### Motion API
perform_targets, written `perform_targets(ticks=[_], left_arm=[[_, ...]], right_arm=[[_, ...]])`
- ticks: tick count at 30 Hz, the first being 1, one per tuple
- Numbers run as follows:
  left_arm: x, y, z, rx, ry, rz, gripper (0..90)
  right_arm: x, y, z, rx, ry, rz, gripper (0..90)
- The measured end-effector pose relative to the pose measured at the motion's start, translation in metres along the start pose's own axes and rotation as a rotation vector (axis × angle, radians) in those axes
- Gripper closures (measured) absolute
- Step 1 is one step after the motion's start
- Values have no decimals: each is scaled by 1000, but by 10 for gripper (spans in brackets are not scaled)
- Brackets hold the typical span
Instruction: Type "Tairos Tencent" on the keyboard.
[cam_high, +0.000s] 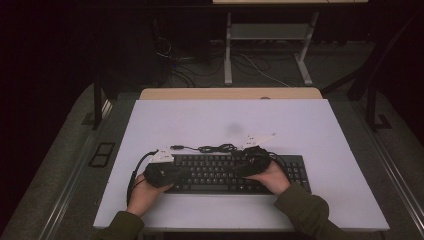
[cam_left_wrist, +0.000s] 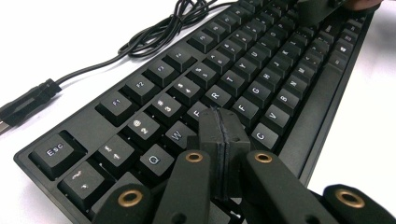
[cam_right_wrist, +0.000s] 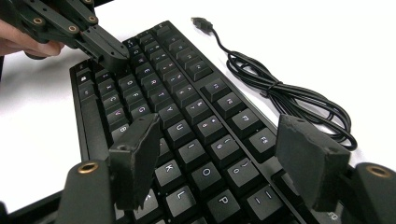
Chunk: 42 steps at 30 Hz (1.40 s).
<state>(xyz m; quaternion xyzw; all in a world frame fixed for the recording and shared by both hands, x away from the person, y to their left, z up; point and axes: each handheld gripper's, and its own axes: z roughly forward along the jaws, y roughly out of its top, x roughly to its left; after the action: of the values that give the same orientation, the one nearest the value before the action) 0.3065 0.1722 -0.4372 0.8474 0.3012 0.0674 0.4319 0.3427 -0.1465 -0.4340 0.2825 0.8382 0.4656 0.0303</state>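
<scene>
High view, keyboard (cam_high: 220, 172) laid near table (cam_high: 310, 130) front edge, cable (cam_high: 215, 148) coiled behind it, left gripper view, left gripper (cam_left_wrist: 224, 122) closed empty over letter keys, right gripper view, right gripper (cam_right_wrist: 219, 154) held open above keys.

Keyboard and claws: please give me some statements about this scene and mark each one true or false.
1. The left claw is closed, its tips over the letter keys of the keyboard. True.
2. The right claw is clamped on the cable. False: its jaws stand apart above the keys, with nothing between them.
3. The cable lies coiled on the table behind the keyboard. True.
4. The USB plug is plugged into a computer. False: it lies loose on the table.
5. The keyboard is white. False: it is black.
</scene>
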Motion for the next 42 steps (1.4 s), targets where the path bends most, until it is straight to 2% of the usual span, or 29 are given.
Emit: perform_targets(ticks=[20,30,37,42], left_arm=[[-2,1,2,23,9,7,890],[-3,2,-1,6,12,8,882],[-5,4,-2,-13,10,0,771],[-6,5,-3,-28,25,-9,603]], right_arm=[[0,1,-1,-6,-2,1,306],[0,1,-1,-5,-1,1,305],[0,0,-1,-5,-1,0,305],[0,0,-1,-5,-1,0,306]])
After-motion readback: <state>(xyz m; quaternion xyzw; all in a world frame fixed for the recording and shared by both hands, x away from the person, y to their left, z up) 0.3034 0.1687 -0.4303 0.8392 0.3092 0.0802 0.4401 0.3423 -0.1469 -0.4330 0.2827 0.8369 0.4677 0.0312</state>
